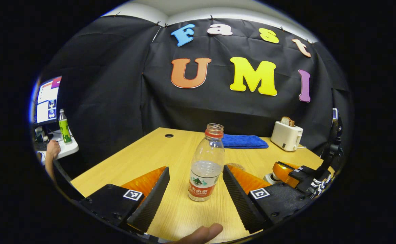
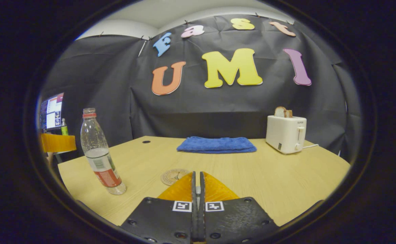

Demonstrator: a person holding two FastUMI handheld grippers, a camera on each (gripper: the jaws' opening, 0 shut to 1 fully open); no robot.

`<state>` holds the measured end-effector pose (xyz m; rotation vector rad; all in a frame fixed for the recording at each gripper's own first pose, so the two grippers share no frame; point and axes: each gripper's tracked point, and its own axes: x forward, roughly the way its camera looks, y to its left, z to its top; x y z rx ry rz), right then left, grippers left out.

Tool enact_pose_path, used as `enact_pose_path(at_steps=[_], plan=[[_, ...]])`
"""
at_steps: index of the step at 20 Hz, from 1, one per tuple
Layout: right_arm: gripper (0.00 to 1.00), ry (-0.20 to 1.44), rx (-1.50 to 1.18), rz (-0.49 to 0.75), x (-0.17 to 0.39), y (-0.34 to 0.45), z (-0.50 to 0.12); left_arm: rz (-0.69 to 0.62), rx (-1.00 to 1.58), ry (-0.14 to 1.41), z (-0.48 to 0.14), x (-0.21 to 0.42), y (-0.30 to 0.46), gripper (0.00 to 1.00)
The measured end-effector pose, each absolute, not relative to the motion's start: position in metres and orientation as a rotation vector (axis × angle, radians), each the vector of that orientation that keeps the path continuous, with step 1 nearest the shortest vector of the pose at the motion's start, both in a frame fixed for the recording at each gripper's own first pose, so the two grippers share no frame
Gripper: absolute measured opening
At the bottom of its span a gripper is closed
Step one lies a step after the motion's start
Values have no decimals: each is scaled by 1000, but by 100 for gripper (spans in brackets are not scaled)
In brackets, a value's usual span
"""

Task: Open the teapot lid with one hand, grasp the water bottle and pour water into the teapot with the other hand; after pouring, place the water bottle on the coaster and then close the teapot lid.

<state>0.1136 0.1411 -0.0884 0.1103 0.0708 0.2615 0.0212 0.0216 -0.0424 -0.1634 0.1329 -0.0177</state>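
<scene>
1. Since the water bottle [image 1: 206, 162] stands upright dead ahead between my left jaws, that's the relation the next move turns on: long axis vertical, jaws flanking it on both sides.
2. Left gripper [image 1: 195, 184]: jaws wide open, holding nothing. Gaps show on both sides of the bottle, so no contact yet. Bottle is uncapped and partly filled, resting on the tabletop [image 1: 143, 156].
3. Right gripper [image 2: 198, 183]: jaws pressed together, or nearly. Something small may sit in the slit between them; can't tell what. From the right gripper view the bottle [image 2: 99, 152] is well off to the left, so the left hand is clearly the nearer one for the grab.
4. Coaster [image 2: 174, 176] lies flat on the tabletop just ahead-left of my right jaws, between them and the bottle.
5. Teapot: I can't make it out clearly. In the left gripper view something pale sits by the right gripper [image 1: 286, 173]; can't confirm what it is.
6. Judgement: bottle grasp is the step in hand. Close the left jaws squarely on the mid-body; an open neck means any tilt risks a spill.
</scene>
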Motion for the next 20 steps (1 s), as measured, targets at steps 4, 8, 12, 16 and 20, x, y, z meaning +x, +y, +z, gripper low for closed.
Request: enact_pose_path(at_steps=[4, 8, 12, 16, 20], plan=[[0, 2, 64, 233, 95, 115, -62, -28, -179, 115, -49, 26, 22, 99], [0, -34, 42, 181, 77, 83, -47, -73, -176, 127, -65, 27, 17, 98], [0, -20, 62, 166, 64, 63, -41, -135, -131, 71, -65, 38, 7, 98], [0, -11, 42, 144, 54, 49, -35, -137, -115, 54, -76, 65, 9, 98], [0, -36, 41, 144, 45, 41, -21, -140, -88, 48, -83, 87, 9, 98]])
